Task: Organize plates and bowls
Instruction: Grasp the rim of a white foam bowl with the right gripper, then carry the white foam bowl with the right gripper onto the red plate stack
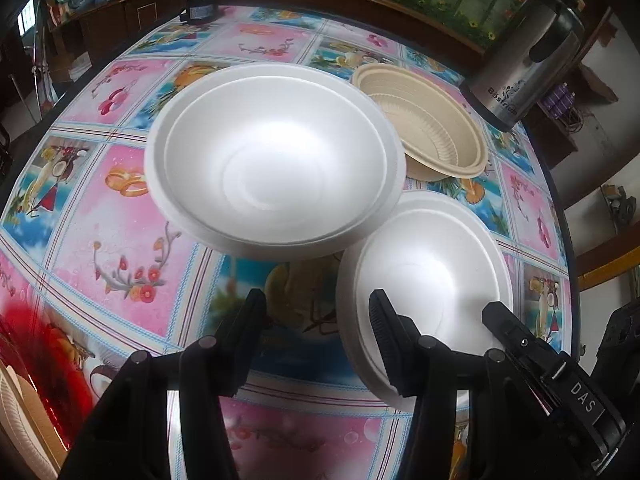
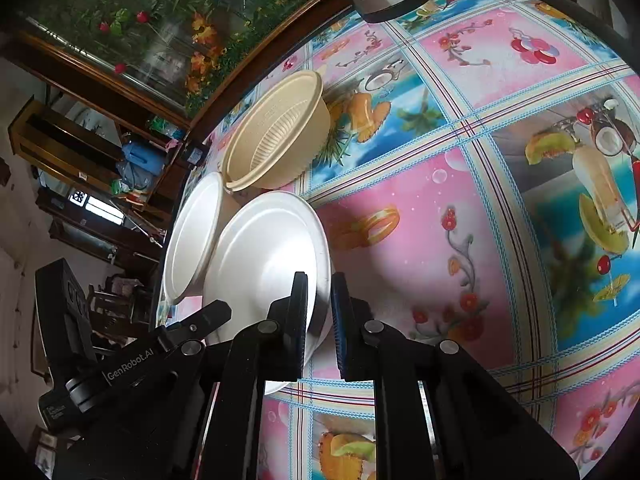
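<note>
A large white foam bowl (image 1: 276, 160) sits mid-table, with a beige ribbed bowl (image 1: 428, 124) behind it to the right. A second white foam bowl (image 1: 428, 280) is tilted at the right; its near rim is clamped by my right gripper (image 2: 320, 316), which is shut on it (image 2: 268, 256). My left gripper (image 1: 316, 320) is open and empty, with its right finger (image 1: 384, 320) in front of that bowl's left edge. In the right wrist view the large white bowl (image 2: 192, 240) and the beige bowl (image 2: 276, 132) lie beyond the held bowl.
A steel kettle (image 1: 532, 56) stands at the table's far right edge. A red object (image 1: 36, 360) and a beige plate rim (image 1: 16, 420) lie at the lower left. The floral tablecloth (image 1: 120, 220) covers the round table; a dark box (image 1: 200, 6) sits at the far edge.
</note>
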